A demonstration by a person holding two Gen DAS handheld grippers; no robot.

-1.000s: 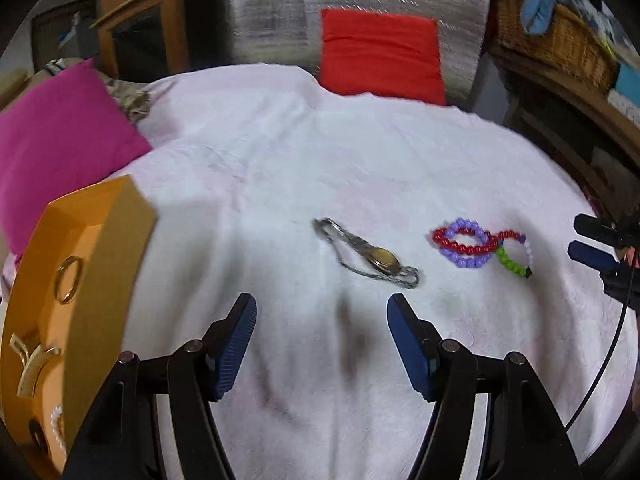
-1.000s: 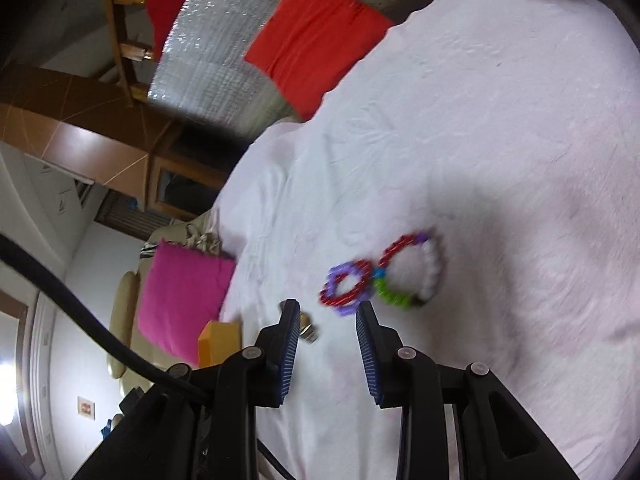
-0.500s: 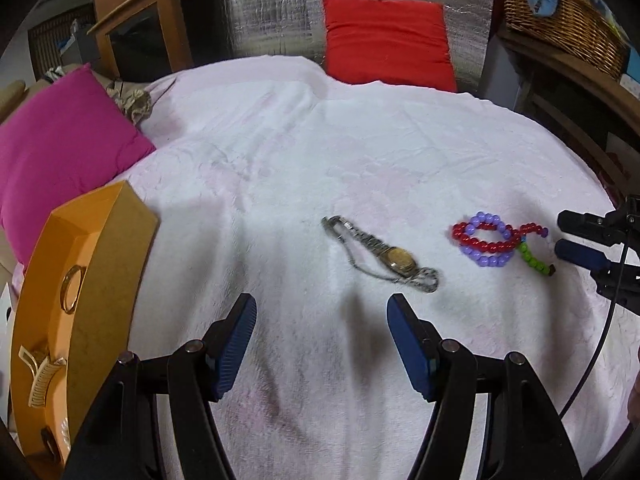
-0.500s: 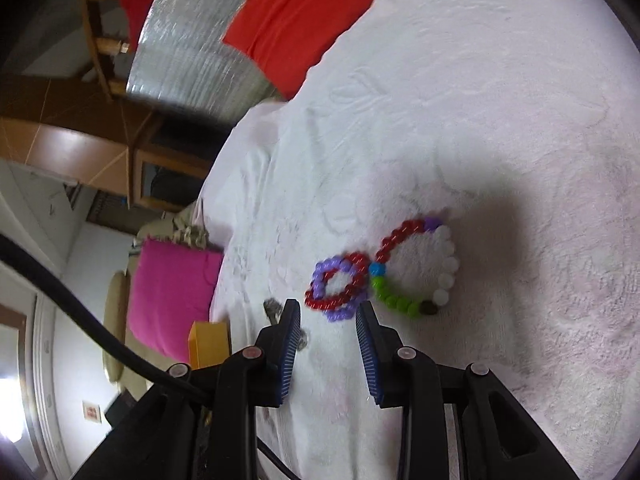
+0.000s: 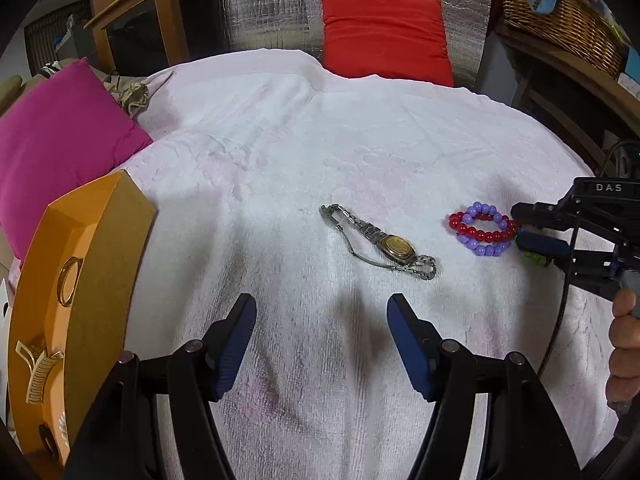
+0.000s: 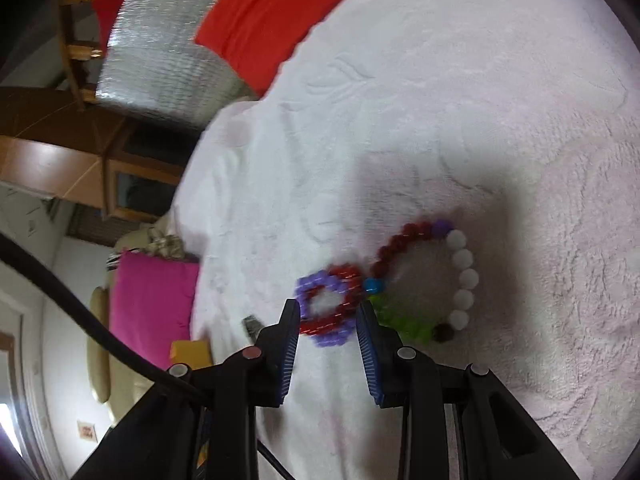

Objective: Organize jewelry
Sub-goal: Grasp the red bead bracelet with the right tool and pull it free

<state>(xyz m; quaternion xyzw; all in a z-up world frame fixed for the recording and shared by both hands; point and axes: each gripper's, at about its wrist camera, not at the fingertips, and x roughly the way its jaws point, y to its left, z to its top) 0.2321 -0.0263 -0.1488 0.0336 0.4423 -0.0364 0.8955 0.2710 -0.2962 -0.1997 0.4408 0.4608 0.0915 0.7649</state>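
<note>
Now lowered with right gripper (image 6: 328, 320) unclenched astride the red-and-purple bead bracelet (image 6: 328, 306) near the blanket's (image 5: 360, 140) right edge, ready to pinch; left gripper (image 5: 322, 332) open, empty.

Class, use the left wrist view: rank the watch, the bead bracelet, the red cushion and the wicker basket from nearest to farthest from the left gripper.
1. Watch, just ahead of the left gripper, slightly right.
2. Bead bracelet, further right, at the right gripper's tips.
3. Red cushion, at the far edge.
4. Wicker basket, far top right.
</note>
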